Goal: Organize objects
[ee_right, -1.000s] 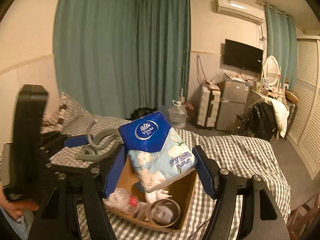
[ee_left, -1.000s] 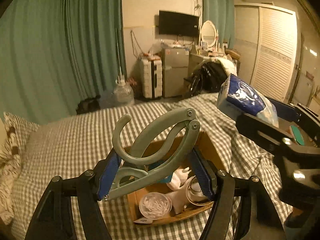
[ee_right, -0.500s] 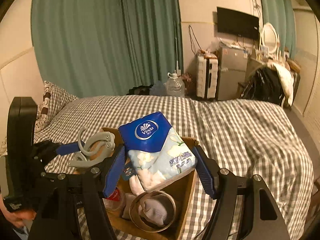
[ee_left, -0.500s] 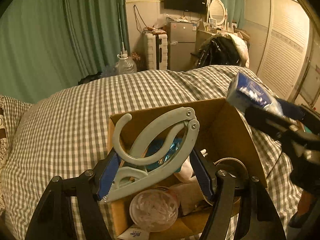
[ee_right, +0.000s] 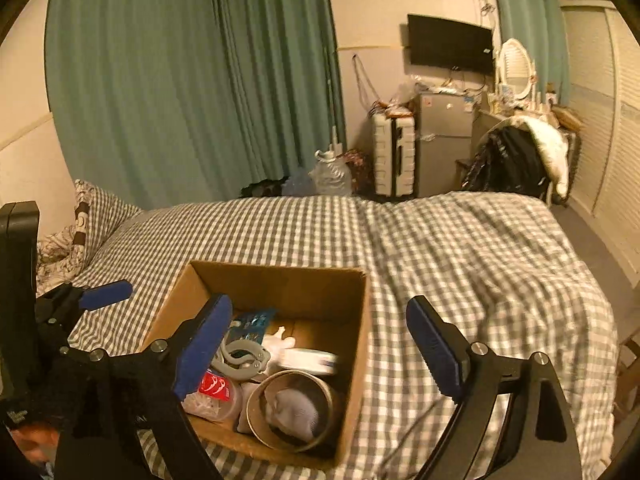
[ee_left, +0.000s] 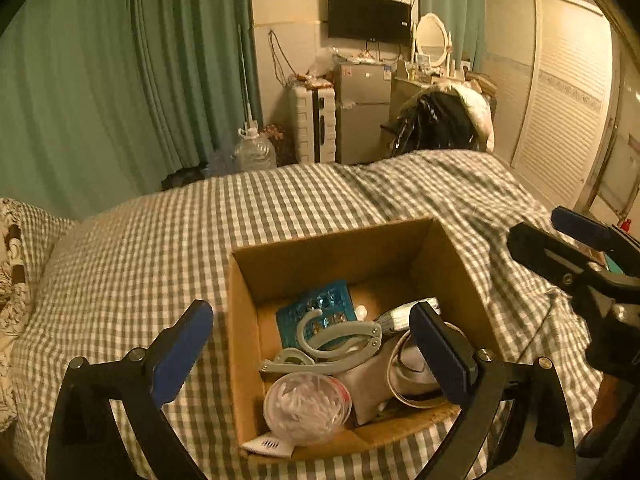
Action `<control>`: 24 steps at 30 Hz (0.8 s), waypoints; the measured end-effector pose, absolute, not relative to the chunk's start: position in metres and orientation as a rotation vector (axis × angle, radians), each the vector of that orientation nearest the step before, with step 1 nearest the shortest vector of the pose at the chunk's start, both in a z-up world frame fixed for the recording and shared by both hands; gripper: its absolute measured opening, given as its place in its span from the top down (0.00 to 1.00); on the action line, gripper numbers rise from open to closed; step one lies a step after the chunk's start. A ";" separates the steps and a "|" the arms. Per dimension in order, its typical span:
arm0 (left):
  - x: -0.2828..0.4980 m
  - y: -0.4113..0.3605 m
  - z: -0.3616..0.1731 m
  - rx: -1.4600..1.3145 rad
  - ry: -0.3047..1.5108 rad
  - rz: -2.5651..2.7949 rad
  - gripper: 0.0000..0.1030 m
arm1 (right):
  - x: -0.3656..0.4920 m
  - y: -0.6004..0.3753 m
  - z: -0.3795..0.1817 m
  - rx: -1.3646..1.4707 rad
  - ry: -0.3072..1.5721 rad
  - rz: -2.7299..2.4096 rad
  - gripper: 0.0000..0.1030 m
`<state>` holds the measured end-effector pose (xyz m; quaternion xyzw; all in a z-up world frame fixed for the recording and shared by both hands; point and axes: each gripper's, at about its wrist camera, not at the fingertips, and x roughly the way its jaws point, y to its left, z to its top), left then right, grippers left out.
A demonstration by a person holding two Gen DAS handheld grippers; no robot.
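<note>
In the left wrist view, the left gripper (ee_left: 310,348) hangs over the near left corner of the cardboard box (ee_left: 240,320), which stands on the checked bed cover (ee_left: 140,248). Its jaws have just been opening and now stand spread wide, with nothing pressed between the pads. A second ago the grey hanger (ee_left: 332,346) was pinched there; now it lies inside the box, on top of a blue blister pack (ee_left: 316,306) and beside a round tub of cotton swabs (ee_left: 306,402) at the near edge. A metal ring (ee_left: 400,372) lies toward the near right corner, partly behind the right finger. At the right edge of this view the right gripper (ee_left: 576,248) shows only in part.

In the right wrist view, the right gripper (ee_right: 320,348) also hangs above the box (ee_right: 360,320), near its front edge. Its jaws have just been opening too, and they are apart and empty. The tissue pack (ee_right: 308,360) that it carried half a second ago now seems to lie in the middle of the box; it is blurred, so I cannot be fully sure of its pose. The hanger (ee_right: 240,356) is near the left wall.

So both things are released into the box, and this part of the tidying looks done. I judge that the next step is to draw both grippers away from the box.
</note>
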<state>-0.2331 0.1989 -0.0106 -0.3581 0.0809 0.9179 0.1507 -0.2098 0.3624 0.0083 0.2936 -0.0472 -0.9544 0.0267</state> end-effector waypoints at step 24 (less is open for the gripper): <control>-0.089 0.110 0.099 -0.594 0.060 2.884 0.00 | -0.047 0.308 0.123 0.534 -0.039 -3.089 0.00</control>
